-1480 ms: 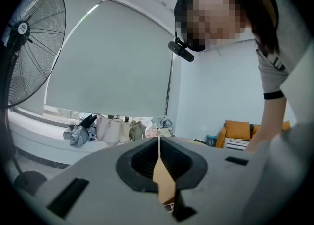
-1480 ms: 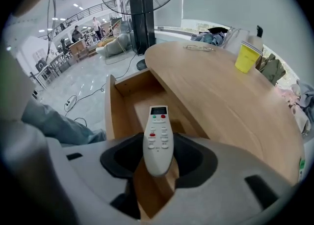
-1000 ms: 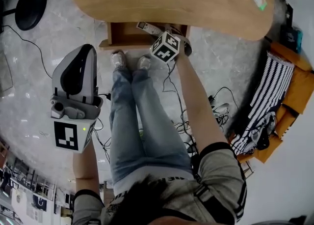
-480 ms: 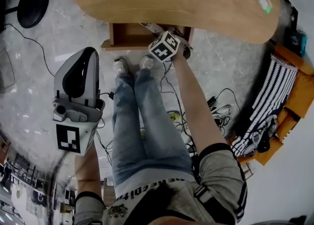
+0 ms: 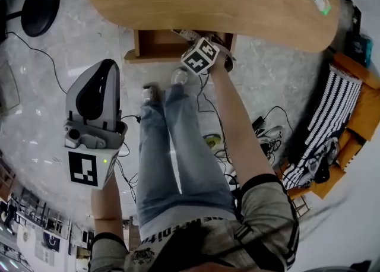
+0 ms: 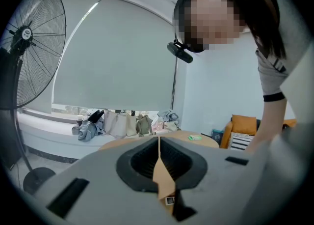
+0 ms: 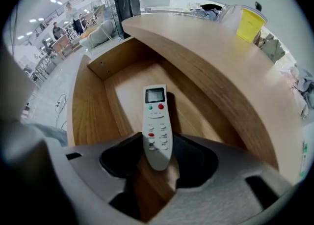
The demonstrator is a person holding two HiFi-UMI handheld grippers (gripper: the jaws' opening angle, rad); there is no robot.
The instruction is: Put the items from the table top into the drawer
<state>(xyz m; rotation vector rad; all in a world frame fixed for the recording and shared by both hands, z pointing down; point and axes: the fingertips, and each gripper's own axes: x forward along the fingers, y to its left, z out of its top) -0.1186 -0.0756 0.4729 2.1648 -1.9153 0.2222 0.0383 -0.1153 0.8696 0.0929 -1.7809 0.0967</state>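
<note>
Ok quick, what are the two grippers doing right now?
Left gripper: closed, empty.
Right gripper: open, jaws just opening; remote lies between them in the drawer.

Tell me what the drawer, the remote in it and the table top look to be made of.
Drawer: wood or veneer, matte; grain lines run along its floor and walls.
Remote: smooth white plastic, going by its moulded shape and even, slightly glossy surface.
Table top: light wood or wood-look laminate, smooth; grain shows, but which of the two is unclear.
</note>
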